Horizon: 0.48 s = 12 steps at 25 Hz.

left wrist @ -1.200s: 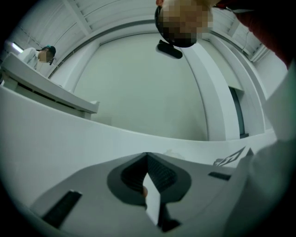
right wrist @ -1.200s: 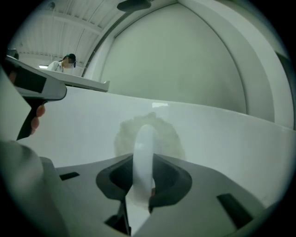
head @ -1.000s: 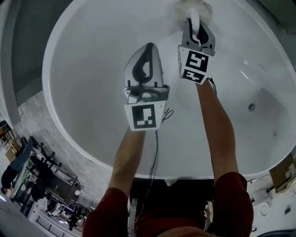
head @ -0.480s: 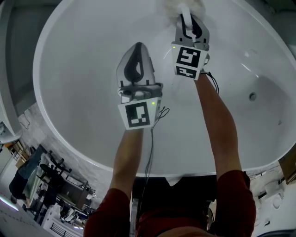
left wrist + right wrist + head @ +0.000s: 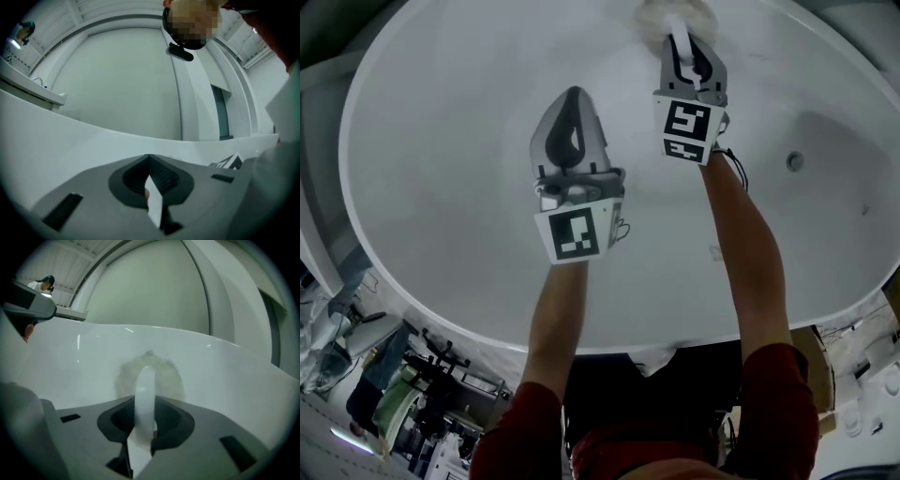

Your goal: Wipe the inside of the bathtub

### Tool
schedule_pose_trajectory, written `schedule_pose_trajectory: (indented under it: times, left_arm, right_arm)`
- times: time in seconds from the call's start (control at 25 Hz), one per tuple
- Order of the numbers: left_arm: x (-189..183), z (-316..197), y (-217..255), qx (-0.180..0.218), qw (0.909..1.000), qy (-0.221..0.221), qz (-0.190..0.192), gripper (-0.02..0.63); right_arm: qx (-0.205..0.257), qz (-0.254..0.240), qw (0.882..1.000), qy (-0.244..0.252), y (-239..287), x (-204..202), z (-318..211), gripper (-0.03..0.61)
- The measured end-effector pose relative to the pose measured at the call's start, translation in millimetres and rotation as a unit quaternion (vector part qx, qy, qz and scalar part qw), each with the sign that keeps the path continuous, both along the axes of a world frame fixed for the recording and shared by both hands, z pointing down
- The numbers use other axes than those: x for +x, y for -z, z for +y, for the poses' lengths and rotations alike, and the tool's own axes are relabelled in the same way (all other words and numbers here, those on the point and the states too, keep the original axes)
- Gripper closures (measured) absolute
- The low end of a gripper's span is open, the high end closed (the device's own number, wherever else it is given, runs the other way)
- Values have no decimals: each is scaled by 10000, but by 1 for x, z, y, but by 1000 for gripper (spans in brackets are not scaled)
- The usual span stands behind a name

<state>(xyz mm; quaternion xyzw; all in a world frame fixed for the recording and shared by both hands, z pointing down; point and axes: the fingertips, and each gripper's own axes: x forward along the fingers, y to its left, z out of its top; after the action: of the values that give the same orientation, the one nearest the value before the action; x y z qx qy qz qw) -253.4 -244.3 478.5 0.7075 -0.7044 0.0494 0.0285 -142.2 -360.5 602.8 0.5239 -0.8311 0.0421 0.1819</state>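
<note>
White, slick tub (image 5: 441, 187): the scrubber (image 5: 165, 377) clamped in the right tongs (image 5: 684, 45) at the far edge could skid off. The left tongs (image 5: 573, 96) are closed and empty.

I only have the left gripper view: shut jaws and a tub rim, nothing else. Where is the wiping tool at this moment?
Observer: The right hand-held gripper is shut on the white handle of a round fluffy pad, which appears to lie against the bathtub wall.
Operator: Where is my left one relative to that?
Observer: In the head view the left hand-held gripper sits left of the right one and lower in the picture, over bare tub surface.
Operator: Any drain nearby?
Observer: Yes, the drain shows to the right of the right forearm.
</note>
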Motion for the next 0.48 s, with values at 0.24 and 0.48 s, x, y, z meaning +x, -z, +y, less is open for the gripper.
schedule_pose_trajectory:
  times: [0.24,0.48]
  left_arm:
    - [73,-18,-5,-20,9996,-284,30,598]
    - [175,-35,-14,-6,9977,-673,20,598]
  right_arm:
    - [11,53,9995,-323,-7,89,-6,486]
    - [12,140,9974,-709,-16,204,-9,486]
